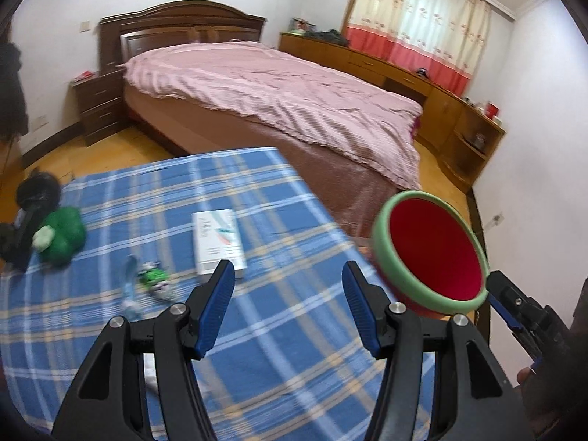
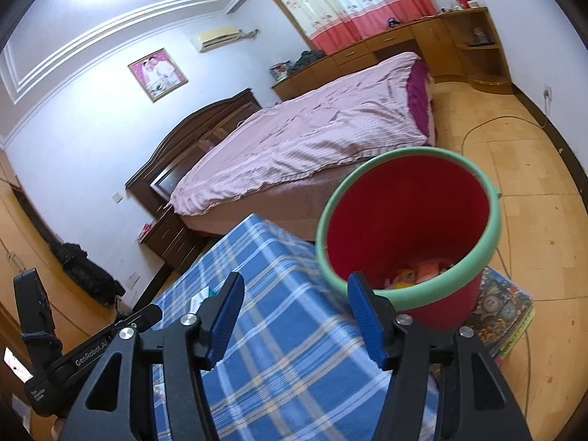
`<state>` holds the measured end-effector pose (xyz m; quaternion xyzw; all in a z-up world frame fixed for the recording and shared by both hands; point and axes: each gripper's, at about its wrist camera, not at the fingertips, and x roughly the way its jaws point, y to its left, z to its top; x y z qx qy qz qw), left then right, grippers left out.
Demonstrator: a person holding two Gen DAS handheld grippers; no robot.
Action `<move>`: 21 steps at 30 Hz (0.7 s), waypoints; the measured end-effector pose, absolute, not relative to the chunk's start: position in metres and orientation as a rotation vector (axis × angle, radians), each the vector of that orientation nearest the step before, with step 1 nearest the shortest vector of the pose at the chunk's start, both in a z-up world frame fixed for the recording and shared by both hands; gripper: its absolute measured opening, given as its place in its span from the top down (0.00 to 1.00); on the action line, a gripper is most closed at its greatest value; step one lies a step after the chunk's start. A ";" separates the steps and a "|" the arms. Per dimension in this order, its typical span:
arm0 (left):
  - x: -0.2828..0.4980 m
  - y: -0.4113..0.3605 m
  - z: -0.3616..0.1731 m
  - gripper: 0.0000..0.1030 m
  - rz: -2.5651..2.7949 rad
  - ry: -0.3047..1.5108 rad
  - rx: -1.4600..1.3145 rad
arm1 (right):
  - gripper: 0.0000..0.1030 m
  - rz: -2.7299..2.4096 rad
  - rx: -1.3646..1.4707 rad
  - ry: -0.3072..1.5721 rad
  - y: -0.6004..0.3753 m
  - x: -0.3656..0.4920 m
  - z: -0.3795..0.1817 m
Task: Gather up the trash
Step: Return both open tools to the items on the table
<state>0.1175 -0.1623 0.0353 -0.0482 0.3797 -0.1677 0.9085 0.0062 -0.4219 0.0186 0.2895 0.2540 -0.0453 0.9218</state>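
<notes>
Left tool (image 1: 288, 270) gapes over plaid cloth (image 1: 257, 330) — blurry wrapper (image 1: 152, 279), perhaps.

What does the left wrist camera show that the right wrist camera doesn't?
Only the left wrist view shows the green crumpled wrapper, the clear plastic scrap and the green plush toy on the plaid cloth. Only the right wrist view shows trash already inside the red bucket, and the framed photo. Both show the bucket, the cloth, the white box, the bed, and an open gripper, left and right.
</notes>
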 end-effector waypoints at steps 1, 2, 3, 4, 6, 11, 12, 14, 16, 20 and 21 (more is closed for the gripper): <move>0.119 -0.153 0.033 0.41 -0.320 0.786 -0.100 | 0.39 -0.084 0.591 0.529 -0.417 0.008 0.018; 0.119 -0.147 0.032 0.41 -0.302 0.789 -0.100 | 0.39 -0.078 0.587 0.535 -0.413 0.010 0.018; 0.120 -0.140 0.029 0.41 -0.279 0.794 -0.101 | 0.39 -0.067 0.582 0.547 -0.407 0.013 0.017; 0.122 -0.130 0.026 0.41 -0.257 0.800 -0.109 | 0.39 -0.061 0.579 0.552 -0.403 0.014 0.016; 0.125 -0.117 0.019 0.41 -0.229 0.814 -0.125 | 0.37 -0.046 0.568 0.565 -0.394 0.018 0.015; 0.135 -0.087 -0.001 0.41 -0.153 0.859 -0.154 | 0.35 -0.016 0.549 0.601 -0.374 0.032 0.007; 0.136 -0.083 -0.003 0.41 -0.145 0.863 -0.157 | 0.35 -0.011 0.547 0.609 -0.371 0.034 0.006; 0.140 -0.072 -0.012 0.41 -0.118 0.882 -0.171 | 0.34 -0.003 0.544 0.626 -0.365 0.040 0.002; 0.143 -0.063 -0.020 0.41 -0.098 0.900 -0.179 | 0.34 0.005 0.537 0.645 -0.359 0.047 -0.002; 0.152 -0.050 -0.034 0.41 -0.066 0.931 -0.199 | 0.34 0.018 0.518 0.683 -0.346 0.059 -0.009; 0.154 -0.048 -0.037 0.41 -0.062 0.936 -0.201 | 0.33 0.019 0.515 0.691 -0.343 0.061 -0.011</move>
